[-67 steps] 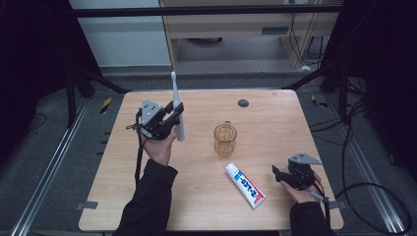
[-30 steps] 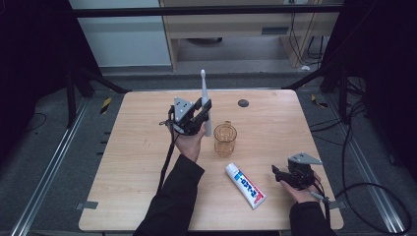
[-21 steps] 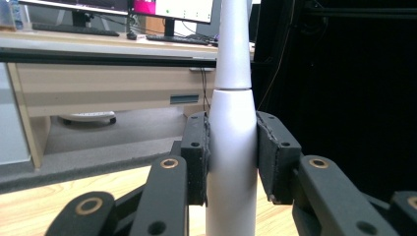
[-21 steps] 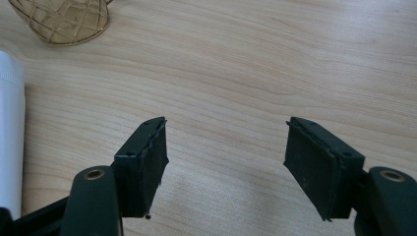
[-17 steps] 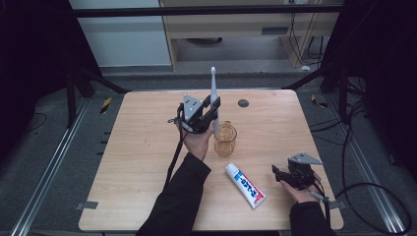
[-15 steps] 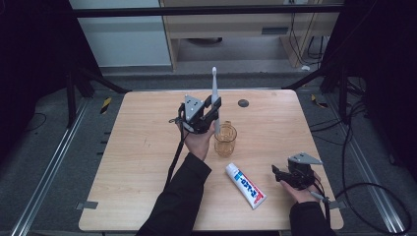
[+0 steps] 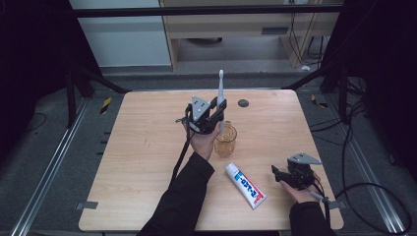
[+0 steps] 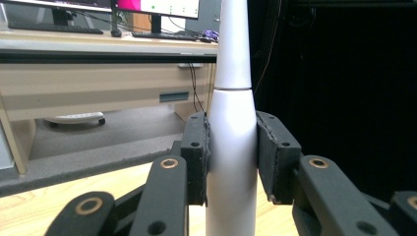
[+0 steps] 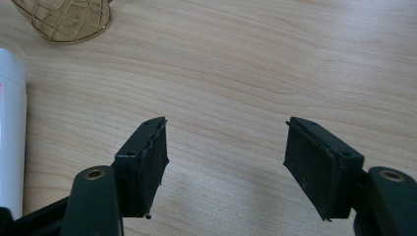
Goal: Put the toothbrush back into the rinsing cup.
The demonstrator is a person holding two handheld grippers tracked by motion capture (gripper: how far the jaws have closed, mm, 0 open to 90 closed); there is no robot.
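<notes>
Left gripper (image 7: 216, 115) clamped on upright toothbrush (image 8: 231, 142), glass cup (image 7: 225, 140) just below it. Right gripper (image 9: 226, 167) jaws apart, empty, toothpaste tube (image 7: 245, 185) beside it.

Black sleeves, black grippers (image 7: 216, 118), grey plates.

You have a white electric toothbrush (image 7: 221, 101) standing upright, brush head at the top, its thick handle (image 8: 232, 147) squeezed from both sides. Its lower end hangs just over the mouth of the amber glass cup (image 7: 225, 140) near the table's middle.
</notes>
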